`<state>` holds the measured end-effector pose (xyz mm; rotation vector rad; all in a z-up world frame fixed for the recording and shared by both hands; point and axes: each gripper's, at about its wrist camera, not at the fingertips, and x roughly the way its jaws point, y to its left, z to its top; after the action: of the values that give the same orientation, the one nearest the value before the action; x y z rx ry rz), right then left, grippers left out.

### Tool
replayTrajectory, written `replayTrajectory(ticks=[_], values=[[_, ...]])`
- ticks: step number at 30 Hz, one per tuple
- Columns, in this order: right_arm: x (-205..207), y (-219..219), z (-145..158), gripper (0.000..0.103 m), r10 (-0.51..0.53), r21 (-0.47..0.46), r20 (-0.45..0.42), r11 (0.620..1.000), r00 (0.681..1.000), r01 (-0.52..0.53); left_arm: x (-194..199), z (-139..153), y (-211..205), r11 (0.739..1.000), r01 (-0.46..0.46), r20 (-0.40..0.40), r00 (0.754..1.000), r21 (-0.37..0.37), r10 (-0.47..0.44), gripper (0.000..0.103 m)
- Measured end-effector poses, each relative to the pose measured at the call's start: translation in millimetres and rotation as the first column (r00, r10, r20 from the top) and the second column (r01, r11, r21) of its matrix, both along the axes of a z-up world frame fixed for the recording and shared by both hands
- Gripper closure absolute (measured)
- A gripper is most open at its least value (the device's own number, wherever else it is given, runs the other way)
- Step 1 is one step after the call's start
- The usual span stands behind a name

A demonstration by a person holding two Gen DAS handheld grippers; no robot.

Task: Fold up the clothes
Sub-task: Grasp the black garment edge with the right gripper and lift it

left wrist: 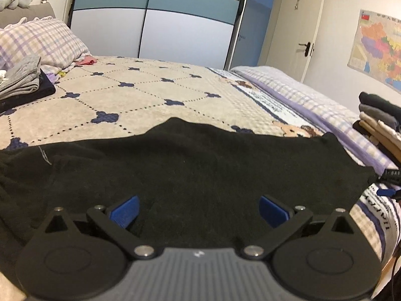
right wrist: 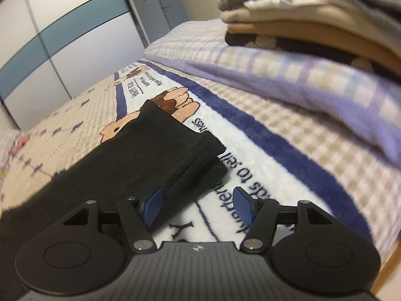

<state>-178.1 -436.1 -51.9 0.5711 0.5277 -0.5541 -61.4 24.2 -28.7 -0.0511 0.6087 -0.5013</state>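
The black garment [left wrist: 200, 165] lies flat on the bed [left wrist: 140, 92]. Both the left gripper [left wrist: 199, 212] and the right gripper [right wrist: 198, 207] are wide open, holding nothing. For a neat fold, each should pinch one edge evenly.

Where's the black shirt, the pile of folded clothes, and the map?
black shirt [left wrist: 200, 165]: left wrist view, middle of the cloth.
pile of folded clothes [right wrist: 313, 22]: right wrist view, beige layers.
map [left wrist: 378, 47]: left wrist view, coloured middle.

- Garment [left wrist: 200, 165]: matt black knit cloth.
- Bedspread [left wrist: 140, 92]: waffle-textured cloth.
- Pads [right wrist: 153, 207]: blue, finely ribbed.
- Gripper links [left wrist: 117, 230]: matt black plastic, shiny metal pins.
- Wardrobe [left wrist: 150, 20]: smooth, glossy panels.
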Motion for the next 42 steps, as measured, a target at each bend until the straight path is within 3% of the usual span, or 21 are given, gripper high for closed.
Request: replayTrajectory(ticks=[6,14,16,19,21,23,31,37,40,42], values=[[9.0,-8.1,-9.7,0.039,-0.035,0.165,0.097,0.986,0.995,0.019,0.7,0.5,-13.9,0.999,0.035,0.001,0.999,0.0,-0.035,0.0],[27.2,-5.2,-21.2,0.043,-0.086,0.107,0.124,0.992,0.989,0.073,-6.3,-0.6,-36.3,0.991,0.13,0.024,0.991,-0.013,-0.13,0.0],[31.2,-4.2,-22.4,0.048,-0.091,0.081,0.122,0.993,0.988,0.082,-9.6,-0.8,-44.9,0.986,0.169,0.034,0.985,-0.019,-0.168,0.0],[31.7,-4.9,-20.9,0.068,-0.097,0.07,0.127,0.994,0.987,0.088,-16.4,-0.3,-61.5,0.971,0.238,0.063,0.97,-0.022,-0.236,0.0],[30.8,-5.4,-18.8,0.08,-0.099,0.069,0.137,0.993,0.986,0.09,-23.2,-0.7,-74.1,0.952,0.304,0.077,0.95,-0.032,-0.301,0.0],[29.1,-2.6,-12.2,0.084,-0.092,0.053,0.165,0.995,0.982,0.084,-30.7,-2.1,-85.7,0.924,0.38,0.081,0.923,-0.049,-0.376,0.0],[24.0,8.4,17.8,0.087,0.004,-0.017,0.261,1.0,0.965,0.001,-56.3,-10.5,-135.8,0.771,0.632,0.102,0.774,-0.076,-0.625,0.0],[24.6,4.4,31.5,0.087,0.098,-0.011,0.316,0.995,0.944,-0.099,-52.8,-24.8,-161.2,0.728,0.682,0.03,0.731,-0.077,-0.682,0.0],[26.8,5.4,38.6,0.087,0.16,-0.017,0.349,0.986,0.924,-0.165,-52.6,-33.5,-168.7,0.685,0.725,-0.021,0.685,-0.074,-0.728,0.0],[28.8,7.5,44.4,0.087,0.205,-0.03,0.369,0.977,0.906,-0.209,-57.1,-36.7,-171.5,0.666,0.745,-0.018,0.666,-0.029,-0.746,0.0]])
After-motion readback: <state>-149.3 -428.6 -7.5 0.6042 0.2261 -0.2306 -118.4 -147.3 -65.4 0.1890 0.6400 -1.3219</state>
